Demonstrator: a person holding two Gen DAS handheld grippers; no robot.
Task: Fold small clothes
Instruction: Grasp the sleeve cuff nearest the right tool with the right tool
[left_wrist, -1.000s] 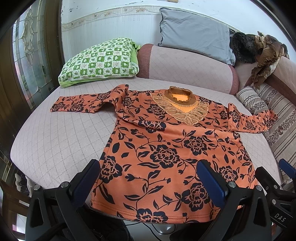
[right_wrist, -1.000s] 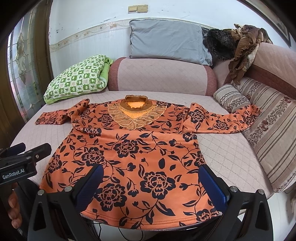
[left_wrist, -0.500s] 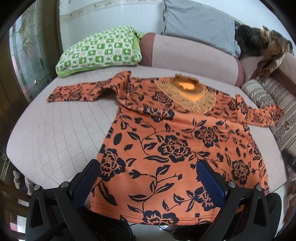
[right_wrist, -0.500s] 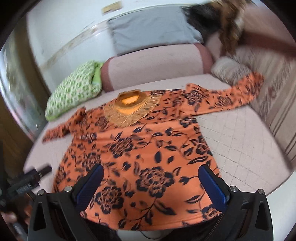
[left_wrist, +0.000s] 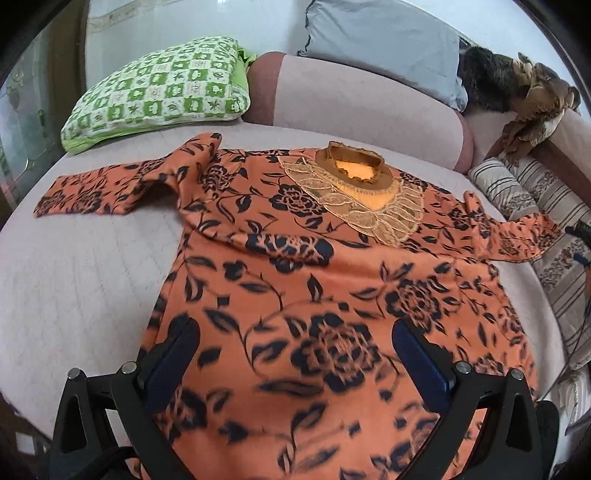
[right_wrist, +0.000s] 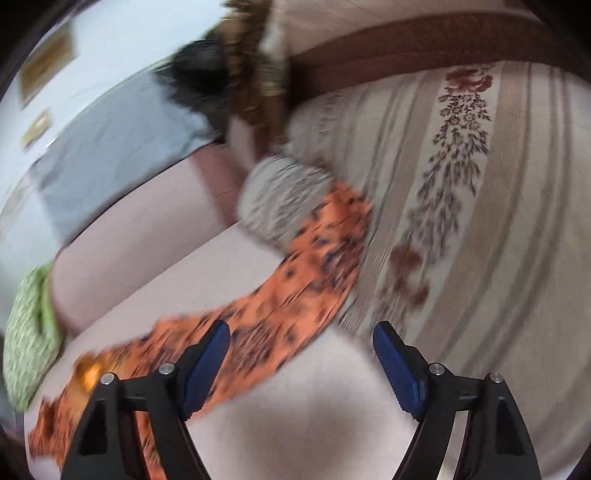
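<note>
An orange top with black flowers and a lace collar (left_wrist: 332, 266) lies flat, front up, on a pale pink quilted sofa seat (left_wrist: 81, 273), sleeves spread to both sides. My left gripper (left_wrist: 295, 354) is open and empty above the lower body of the top. My right gripper (right_wrist: 301, 354) is open and empty, hovering over the top's right sleeve (right_wrist: 295, 280), whose cuff rests against a striped cushion (right_wrist: 284, 195). The right wrist view is blurred by motion.
A green checked pillow (left_wrist: 159, 92) lies at the back left and a grey pillow (left_wrist: 384, 48) on the pink backrest (left_wrist: 369, 110). Brown and black clothing (left_wrist: 517, 92) is piled at the back right. The striped sofa arm (right_wrist: 480, 206) rises on the right.
My left gripper moved forward over the top's lower body. My right gripper swung right and forward, from facing the whole top to hovering over the right sleeve by the striped sofa arm.
</note>
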